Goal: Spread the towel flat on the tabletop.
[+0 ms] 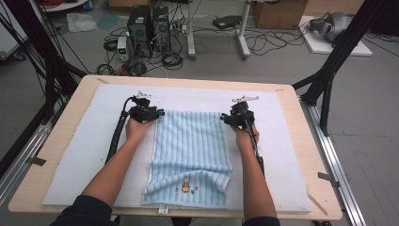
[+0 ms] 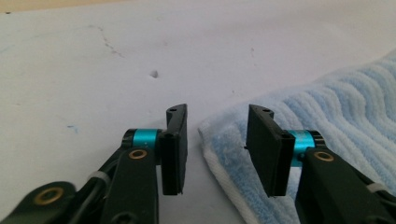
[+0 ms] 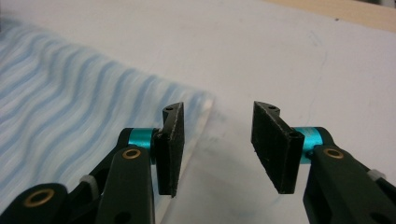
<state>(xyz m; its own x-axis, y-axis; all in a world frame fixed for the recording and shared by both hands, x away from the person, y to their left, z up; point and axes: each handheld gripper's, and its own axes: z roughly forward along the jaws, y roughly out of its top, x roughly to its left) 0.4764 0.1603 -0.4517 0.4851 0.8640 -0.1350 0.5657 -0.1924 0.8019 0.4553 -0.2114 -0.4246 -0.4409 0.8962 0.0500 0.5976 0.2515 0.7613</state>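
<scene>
A light blue ribbed towel (image 1: 190, 148) lies on the white mat, its near edge folded over and showing a small printed figure. My left gripper (image 1: 159, 113) stands open at the towel's far left corner; in the left gripper view the corner of the towel (image 2: 224, 135) lies between and under the jaws of my left gripper (image 2: 215, 144). At the far right corner my right gripper (image 1: 223, 116) is open too. In the right gripper view, the towel's edge (image 3: 201, 112) runs just beside the left jaw of my right gripper (image 3: 217, 142), with bare mat between the jaws.
The white mat (image 1: 94, 136) covers a wooden table (image 1: 310, 150). Black frame posts stand at both sides. On the floor beyond the table are computer towers (image 1: 148, 26), cables and a cardboard box (image 1: 277, 14).
</scene>
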